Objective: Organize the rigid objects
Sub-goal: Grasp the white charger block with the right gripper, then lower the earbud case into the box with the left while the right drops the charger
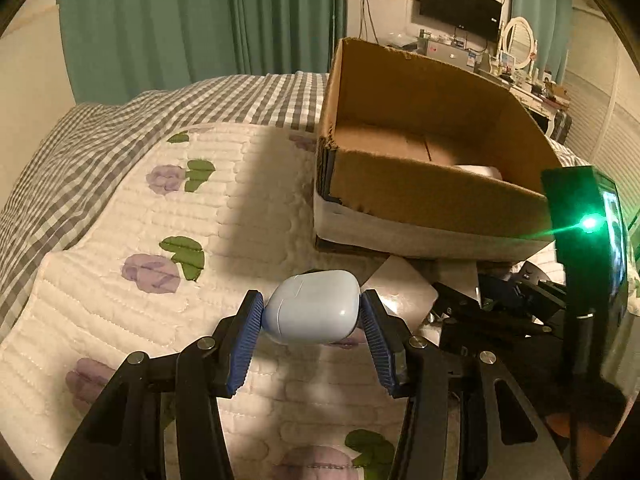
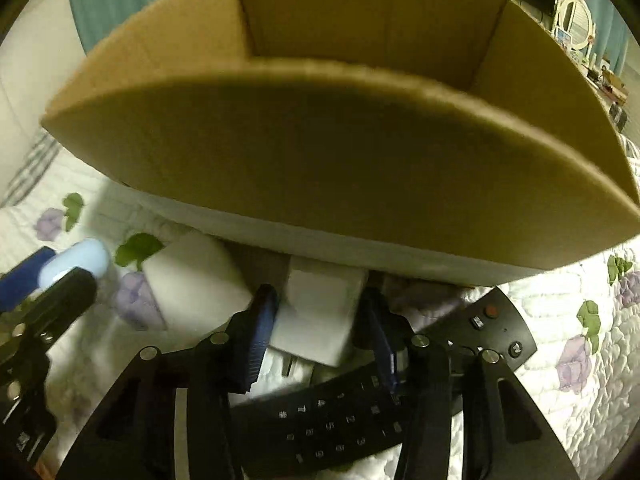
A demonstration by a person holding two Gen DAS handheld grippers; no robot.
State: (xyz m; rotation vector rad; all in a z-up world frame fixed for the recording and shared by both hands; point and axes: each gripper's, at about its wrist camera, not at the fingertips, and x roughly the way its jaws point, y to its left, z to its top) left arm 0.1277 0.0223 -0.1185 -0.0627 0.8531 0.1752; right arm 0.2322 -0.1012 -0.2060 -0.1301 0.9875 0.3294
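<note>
Here, the left gripper (image 1: 312,314) angles down over the flowered quilt (image 1: 120,240), its blue pads clamped on a pale blue case (image 1: 312,306) held near the cardboard box (image 1: 420,196). The right gripper (image 2: 320,320) tilts down just before the box, jaws flanking a white block (image 2: 320,316); contact cannot be confirmed. A black remote (image 2: 340,424) lies beneath.

One cardboard box (image 2: 320,152), one remote (image 2: 344,424), perhaps two white blocks (image 2: 320,320)
</note>
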